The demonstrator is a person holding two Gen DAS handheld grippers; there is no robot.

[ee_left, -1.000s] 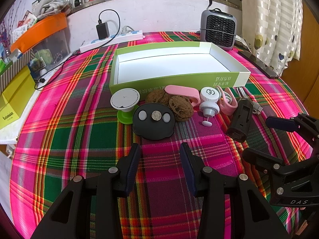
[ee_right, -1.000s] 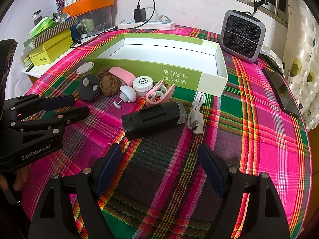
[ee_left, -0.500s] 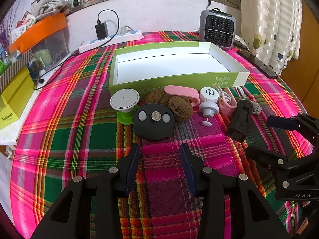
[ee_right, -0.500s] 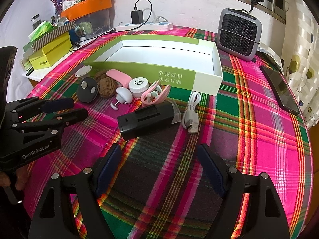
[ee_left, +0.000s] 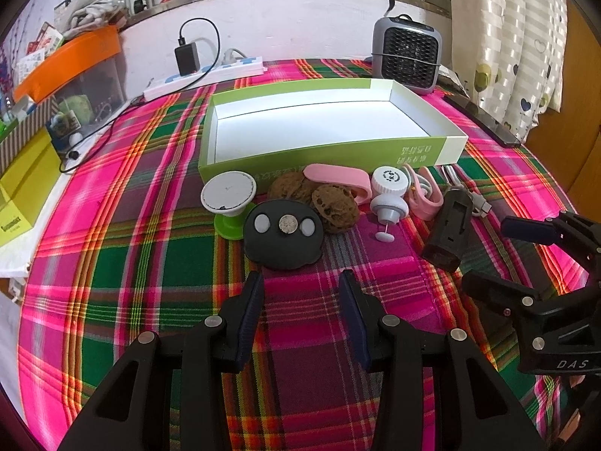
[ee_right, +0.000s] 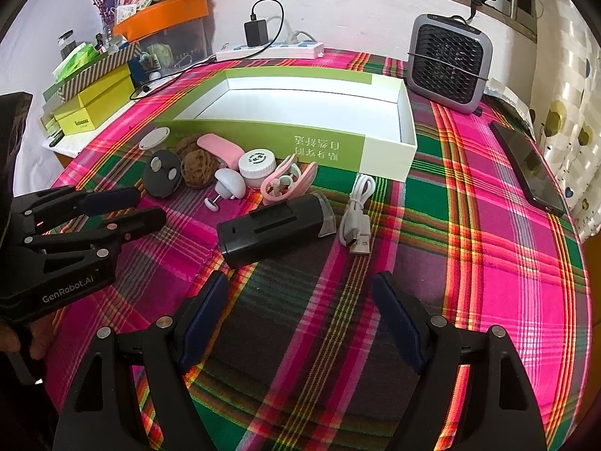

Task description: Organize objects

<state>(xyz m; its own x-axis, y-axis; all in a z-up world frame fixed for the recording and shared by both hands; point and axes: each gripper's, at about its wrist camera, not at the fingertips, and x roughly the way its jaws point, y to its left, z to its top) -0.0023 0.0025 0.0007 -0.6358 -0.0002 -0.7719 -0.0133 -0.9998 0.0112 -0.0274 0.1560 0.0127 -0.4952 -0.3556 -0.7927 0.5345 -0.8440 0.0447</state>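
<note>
"GenRobot.AI" on the left gripper (ee_right: 150, 208); "DAS" on the right gripper (ee_left: 496, 253).

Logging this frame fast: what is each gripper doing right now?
Left gripper: open, holding nothing, above the cloth.
Right gripper: open, holding nothing, near the black case.

Both views bright and evenly lit; colours saturated on the pink, green and red plaid tablecloth (ee_left: 150, 248). White floor of the shallow green-sided cardboard box (ee_left: 319, 127) is near overexposed. Shadows soft and short under the objects. Strong fisheye bending, black vignette in corners. Centre sharp; edges slightly soft. No motion blur.
</note>
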